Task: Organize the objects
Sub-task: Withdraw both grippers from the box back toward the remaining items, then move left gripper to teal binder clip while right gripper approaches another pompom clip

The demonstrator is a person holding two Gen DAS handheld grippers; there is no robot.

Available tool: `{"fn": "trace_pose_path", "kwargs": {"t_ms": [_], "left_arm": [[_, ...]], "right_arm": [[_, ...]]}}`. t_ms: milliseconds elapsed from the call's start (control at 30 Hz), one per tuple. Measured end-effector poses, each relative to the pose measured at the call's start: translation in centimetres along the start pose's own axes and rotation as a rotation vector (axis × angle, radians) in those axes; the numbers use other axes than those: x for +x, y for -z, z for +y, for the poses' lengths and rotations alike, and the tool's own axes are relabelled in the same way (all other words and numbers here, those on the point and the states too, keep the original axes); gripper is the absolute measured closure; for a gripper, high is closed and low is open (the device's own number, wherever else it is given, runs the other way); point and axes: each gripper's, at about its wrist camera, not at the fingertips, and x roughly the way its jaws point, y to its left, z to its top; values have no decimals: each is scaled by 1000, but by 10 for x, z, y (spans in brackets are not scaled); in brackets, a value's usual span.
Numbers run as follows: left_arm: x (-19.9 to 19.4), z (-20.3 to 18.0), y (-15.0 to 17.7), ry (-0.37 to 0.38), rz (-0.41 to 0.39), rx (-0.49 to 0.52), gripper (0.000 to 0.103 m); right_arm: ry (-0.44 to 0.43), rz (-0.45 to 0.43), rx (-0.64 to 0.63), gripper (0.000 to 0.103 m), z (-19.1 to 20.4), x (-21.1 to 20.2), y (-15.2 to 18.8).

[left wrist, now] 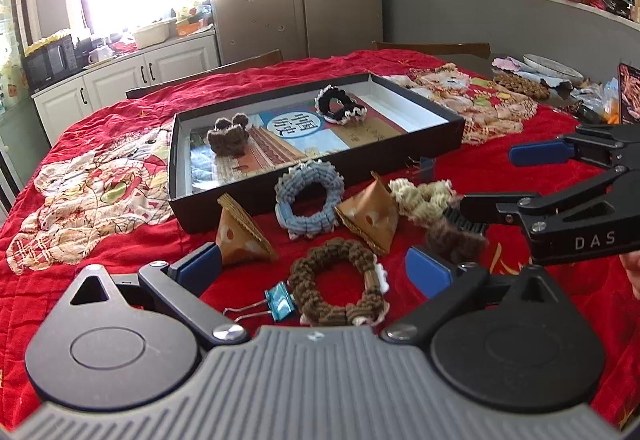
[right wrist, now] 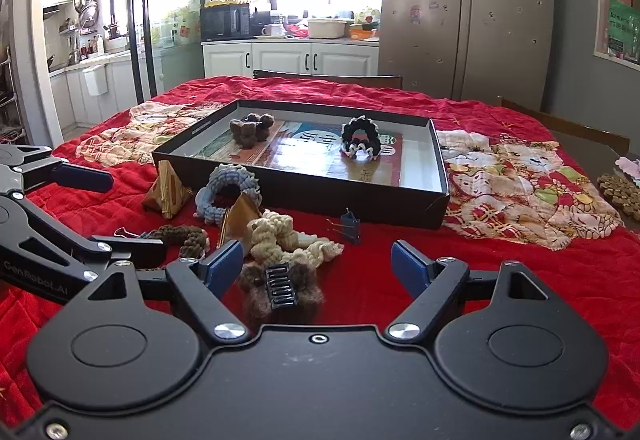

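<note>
Two tools sit low in your views, and both stand spread wide with nothing between the pads. Your left tool frames the dark brown scrunchie, whose near edge is cut off by the tool's grey body; a teal binder clip lies touching its left side. Just ahead on the left stands a tan paper pyramid, then the grey-blue scrunchie beside the box wall, then a second pyramid, partly behind it from the right wrist view. The black shallow box lies on the red quilt over the tabletop and holds a brown fuzzy piece on the left and a black-and-white scrunchie on the right; the print on its floor is glare-washed and hard to read. Moving right, the cream scrunchie lies twisted, touching a furry brown hair claw whose lower half your right tool hides. A dark blue binder clip stands near the box's front wall. At the far right of the left wrist view, clutter on the tabletop edge is too blurred to name.
</note>
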Motion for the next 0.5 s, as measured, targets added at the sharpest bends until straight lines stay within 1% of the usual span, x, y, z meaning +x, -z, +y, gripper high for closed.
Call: {"fn": "trace_pose_path", "kwargs": {"t_ms": [167,333,400,500], "left_arm": [[2,1,9,21,4,6,1],[4,4,15,21,-42,-5,1],[5,5,17,21,-52,-10,3],[4,6,19,42,-57,-22,4]], "right_arm": [[-13,3,-12,23,2,3,6],[-28,25,-6,25,4,12,12],[-35,32,-3,27,4,14,14],[-43,41,-5,29,4,16,17]]}}
